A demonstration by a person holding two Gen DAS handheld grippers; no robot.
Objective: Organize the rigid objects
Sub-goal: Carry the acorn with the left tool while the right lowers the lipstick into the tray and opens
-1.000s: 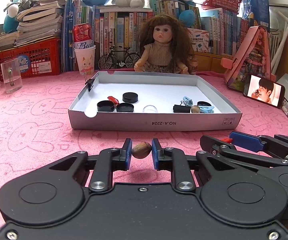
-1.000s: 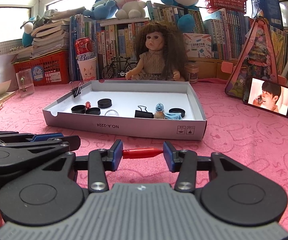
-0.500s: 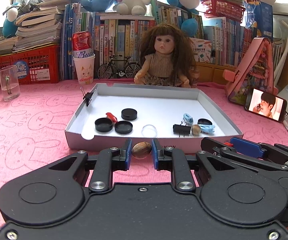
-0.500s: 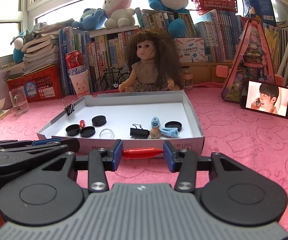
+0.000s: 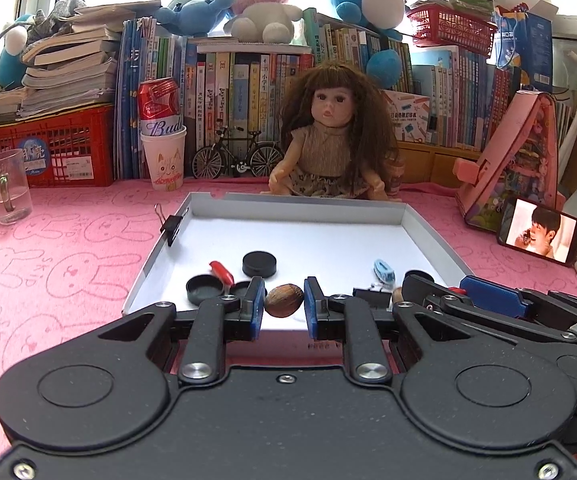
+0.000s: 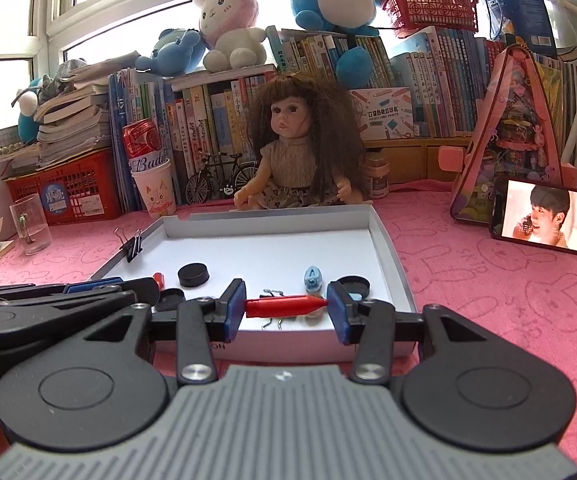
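Observation:
My left gripper (image 5: 284, 307) is shut on a brown nut (image 5: 284, 300) and hangs over the near edge of the white cardboard tray (image 5: 308, 212). My right gripper (image 6: 286, 307) is shut on a red pen cap (image 6: 284, 306), held crosswise over the tray's (image 6: 388, 248) front part. Inside the tray lie black bottle caps (image 5: 259, 263), a red cap (image 5: 221, 271), a blue clip (image 5: 383, 270) and a black binder clip (image 6: 276, 294). Another binder clip (image 5: 172, 224) grips the tray's left wall. The right gripper's fingers (image 5: 488, 292) show at the right of the left wrist view.
A doll (image 5: 332, 136) sits behind the tray in front of a row of books. A glass mug (image 5: 8, 186), a red crate (image 5: 48, 148) and a cup with a can (image 5: 164, 152) stand at the back left. A phone (image 5: 538, 230) and pink case (image 5: 516, 160) stand right.
Both grippers have risen and moved forward toward the tray, from in front of its near wall to above its front edge. Each keeps its hold.

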